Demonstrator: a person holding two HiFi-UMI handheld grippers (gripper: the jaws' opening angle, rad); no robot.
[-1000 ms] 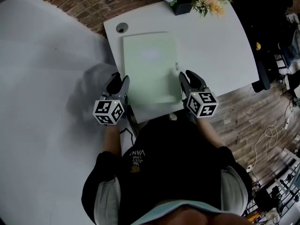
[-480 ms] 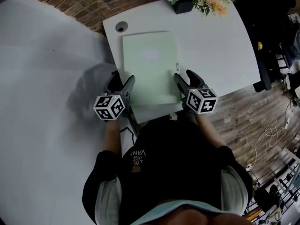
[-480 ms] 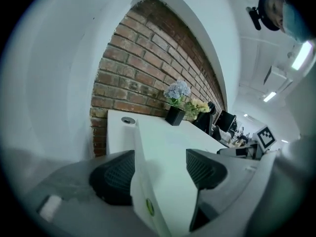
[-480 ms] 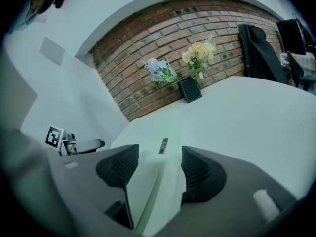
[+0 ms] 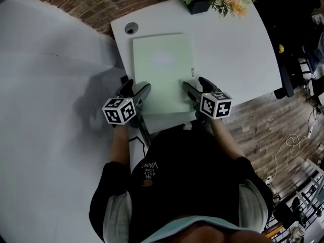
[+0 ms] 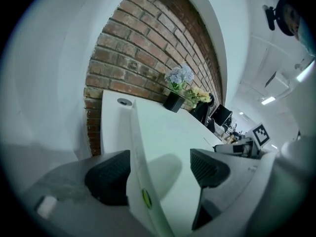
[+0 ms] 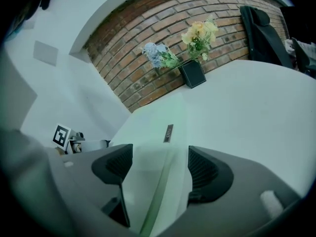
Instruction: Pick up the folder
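Observation:
A pale green folder (image 5: 163, 70) lies flat on the white table (image 5: 238, 49), its near edge by the table's front. My left gripper (image 5: 136, 92) is at the folder's near left corner, and its jaws are opening. In the left gripper view the folder's left edge (image 6: 139, 181) runs between the two dark pads (image 6: 111, 179) without touching them. My right gripper (image 5: 196, 91) is at the near right corner, and its jaws are opening too. In the right gripper view the folder's right edge (image 7: 157, 186) lies between its pads (image 7: 210, 169), apart from both.
A black pot of flowers (image 5: 198, 5) stands at the table's far edge. A round cable hole (image 5: 131, 29) sits at the far left corner. A dark office chair (image 5: 289, 70) stands to the right, and cables (image 5: 291, 148) lie on the wooden floor.
Both grippers have sunk toward the folder's near corners and tipped downward. Their jaws have spread from narrow to wide on either side of the folder's edges.

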